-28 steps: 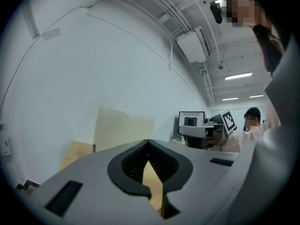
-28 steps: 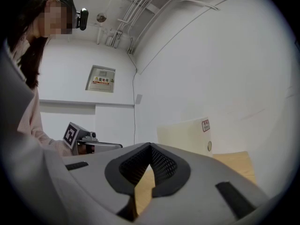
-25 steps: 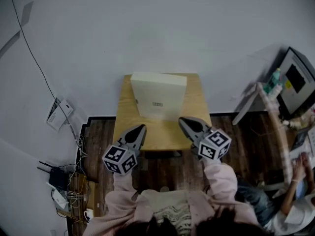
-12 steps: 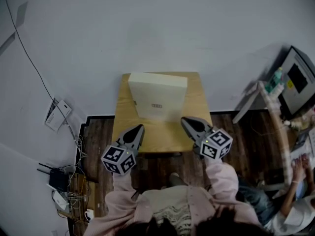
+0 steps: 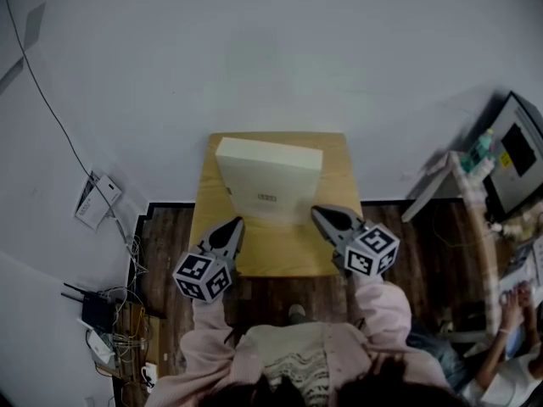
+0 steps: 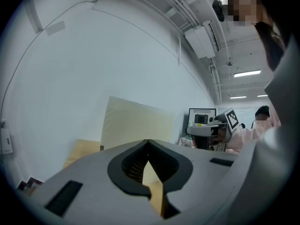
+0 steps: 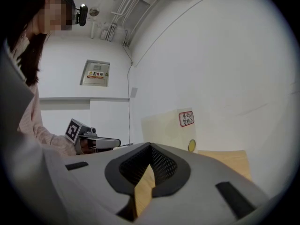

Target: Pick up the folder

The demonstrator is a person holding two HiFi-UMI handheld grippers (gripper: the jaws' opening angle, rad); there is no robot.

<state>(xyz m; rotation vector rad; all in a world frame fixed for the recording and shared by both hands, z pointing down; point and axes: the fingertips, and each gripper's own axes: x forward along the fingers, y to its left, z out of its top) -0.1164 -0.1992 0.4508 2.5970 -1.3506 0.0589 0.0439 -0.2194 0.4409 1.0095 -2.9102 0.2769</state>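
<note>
A cream box folder (image 5: pixel 270 176) stands upright on a small wooden table (image 5: pixel 263 251) against the white wall; a small label shows on its face. My left gripper (image 5: pixel 236 224) hovers by the table's front left, its jaws shut on nothing, just left of the folder's lower corner. My right gripper (image 5: pixel 317 214) is shut and empty at the folder's lower right corner. In the left gripper view the folder (image 6: pixel 136 123) rises beyond the shut left gripper (image 6: pixel 149 142). In the right gripper view the folder (image 7: pixel 166 128), with its red-framed label, stands ahead of the right gripper (image 7: pixel 151 145).
A dark wood floor (image 5: pixel 170 236) lies around the table. A router and tangled cables (image 5: pixel 106 316) sit on the floor at the left, under a wall box (image 5: pixel 95 200). At the right are a desk with a monitor (image 5: pixel 519 153) and a seated person (image 5: pixel 509 346).
Both grippers have moved a little forward, closer to the folder's lower corners. Their jaws stay shut. The folder has not moved on the table.
</note>
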